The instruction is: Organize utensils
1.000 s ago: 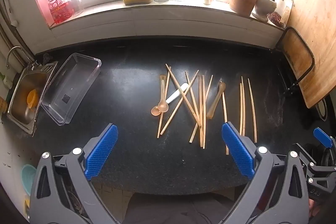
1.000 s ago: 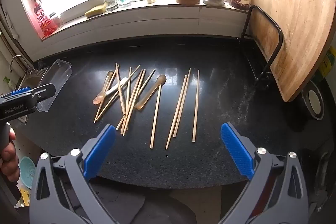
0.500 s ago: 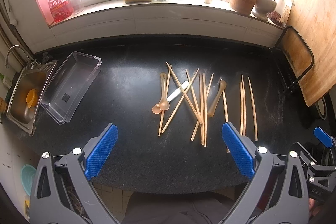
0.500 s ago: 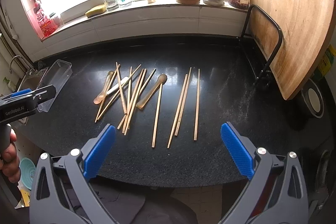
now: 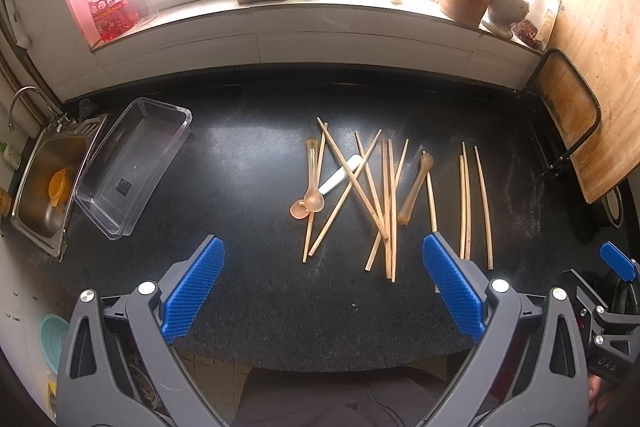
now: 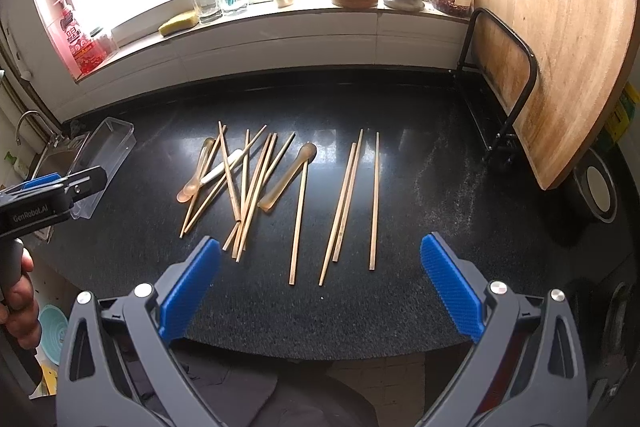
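— What do the tools look like?

— The left gripper [image 5: 322, 285] and the right gripper [image 6: 320, 285] match: dark grey plastic arms with triangular cut-outs, silver round screws near the knuckles, and blue textured pads [image 5: 194, 289] on the inner finger faces.

— Any markings?

— At nine o'clock in the right wrist view, the left tool's grey body reads "GenRobot.AI" in white. Below it a hand [image 6: 18, 301] wraps a grey handle.

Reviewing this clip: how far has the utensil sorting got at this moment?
Nothing looks done yet. The clear bin beside the sink holds no utensils. Nothing is in hand: left claw and right claw are both open, above the counter's near edge. Everything is left: the crossed chopsticks, the spoons and the separate chopsticks all lie loose.
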A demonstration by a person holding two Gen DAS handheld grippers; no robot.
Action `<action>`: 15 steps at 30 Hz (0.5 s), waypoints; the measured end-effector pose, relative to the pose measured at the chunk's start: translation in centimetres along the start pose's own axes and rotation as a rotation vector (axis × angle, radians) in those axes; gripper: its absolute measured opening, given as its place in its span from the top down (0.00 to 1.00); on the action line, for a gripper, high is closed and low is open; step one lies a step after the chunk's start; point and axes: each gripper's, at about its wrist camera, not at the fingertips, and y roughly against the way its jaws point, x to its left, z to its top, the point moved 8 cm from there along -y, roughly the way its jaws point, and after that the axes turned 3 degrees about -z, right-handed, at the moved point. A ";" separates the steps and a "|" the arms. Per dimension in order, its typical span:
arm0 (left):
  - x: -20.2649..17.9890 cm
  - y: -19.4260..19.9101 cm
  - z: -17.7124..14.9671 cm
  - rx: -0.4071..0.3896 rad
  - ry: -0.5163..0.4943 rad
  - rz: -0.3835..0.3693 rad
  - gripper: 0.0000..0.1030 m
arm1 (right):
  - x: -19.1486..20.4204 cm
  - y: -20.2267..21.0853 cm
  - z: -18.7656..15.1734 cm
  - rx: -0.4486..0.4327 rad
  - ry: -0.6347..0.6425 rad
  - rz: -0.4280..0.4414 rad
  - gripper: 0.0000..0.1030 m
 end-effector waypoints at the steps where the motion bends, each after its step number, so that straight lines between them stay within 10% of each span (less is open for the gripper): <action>1: 0.0 0.0 0.1 -0.003 -0.003 0.005 0.06 | 0.0 0.0 0.0 0.001 0.000 0.000 0.05; 15: 0.8 -1.9 2.5 -0.031 -0.034 0.055 0.06 | -0.1 -2.0 1.3 0.019 -0.005 -0.001 0.05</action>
